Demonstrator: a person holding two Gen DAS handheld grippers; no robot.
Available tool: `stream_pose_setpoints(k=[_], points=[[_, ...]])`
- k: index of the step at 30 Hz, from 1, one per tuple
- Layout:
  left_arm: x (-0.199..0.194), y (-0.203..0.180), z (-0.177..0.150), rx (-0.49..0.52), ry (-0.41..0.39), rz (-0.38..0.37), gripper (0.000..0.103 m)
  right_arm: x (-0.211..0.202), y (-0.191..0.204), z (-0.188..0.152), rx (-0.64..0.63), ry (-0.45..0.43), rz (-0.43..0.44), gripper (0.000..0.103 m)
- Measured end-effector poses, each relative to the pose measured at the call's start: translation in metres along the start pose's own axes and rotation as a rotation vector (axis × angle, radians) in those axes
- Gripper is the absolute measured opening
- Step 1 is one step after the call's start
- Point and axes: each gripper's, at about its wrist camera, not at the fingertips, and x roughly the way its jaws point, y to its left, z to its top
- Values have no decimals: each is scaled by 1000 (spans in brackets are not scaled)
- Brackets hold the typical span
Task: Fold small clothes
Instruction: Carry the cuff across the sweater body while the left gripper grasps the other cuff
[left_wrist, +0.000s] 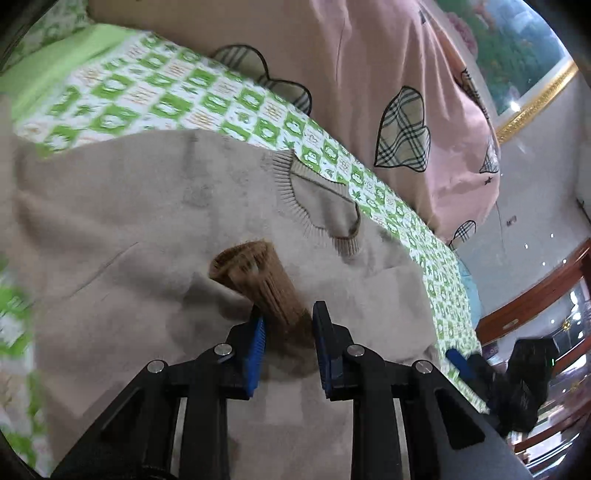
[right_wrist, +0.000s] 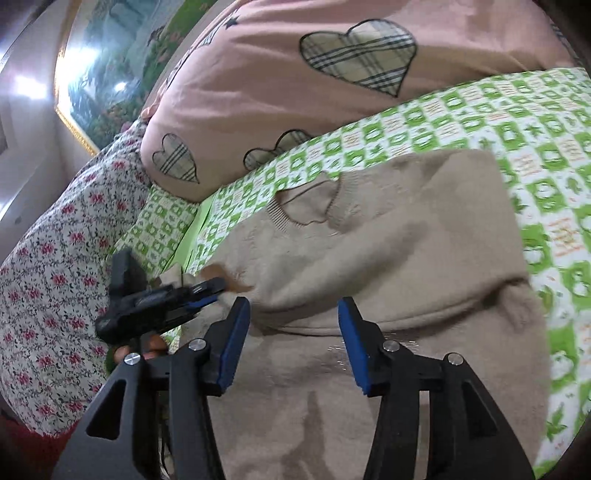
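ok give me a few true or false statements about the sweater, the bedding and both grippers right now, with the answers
1. The beige sweater lies on a green-and-white patterned sheet. True.
2. The left gripper has a brown ribbed cuff between its fingers. True.
3. The right gripper is clamped on the neckline. False: its jaws stand apart above the sweater's body, holding nothing.
4. The pillow behind the sweater is plain blue. False: it is pink with plaid hearts.
5. A gold-framed painting hangs on the wall. True.
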Motion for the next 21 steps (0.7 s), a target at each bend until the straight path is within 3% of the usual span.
stream_pose_setpoints(k=[2, 3, 9, 11, 12, 13, 14, 17, 20, 21], points=[[-6, 9, -7, -15, 8, 7, 40, -5, -6, 1, 9, -14, -12, 52], [-8, 13, -9, -24, 12, 0, 52, -7, -9, 1, 11, -15, -15, 52], [18, 26, 7, -82, 93, -12, 67, -12, -21, -1, 57, -20, -39, 53], [27, 31, 11, -102, 118, -36, 65, -15, -23, -1, 69, -25, -49, 54], [31, 30, 13, -98, 123, -47, 55, -17, -25, -2, 69, -27, -54, 55], [32, 26, 15, -73, 118, -42, 23, -19, -26, -2, 70, -29, -62, 56], [28, 21, 15, -45, 105, -31, 15, -20, -28, -2, 73, -30, -68, 56], [-4, 8, 10, 41, -35, -34, 17, -25, -33, -2, 80, -40, -78, 56], [-12, 24, 5, 7, -11, -48, 21, -27, -38, -1, 85, -47, -87, 57], [-9, 29, 4, -3, 7, -45, 27, -27, -39, -1, 83, -48, -92, 57]])
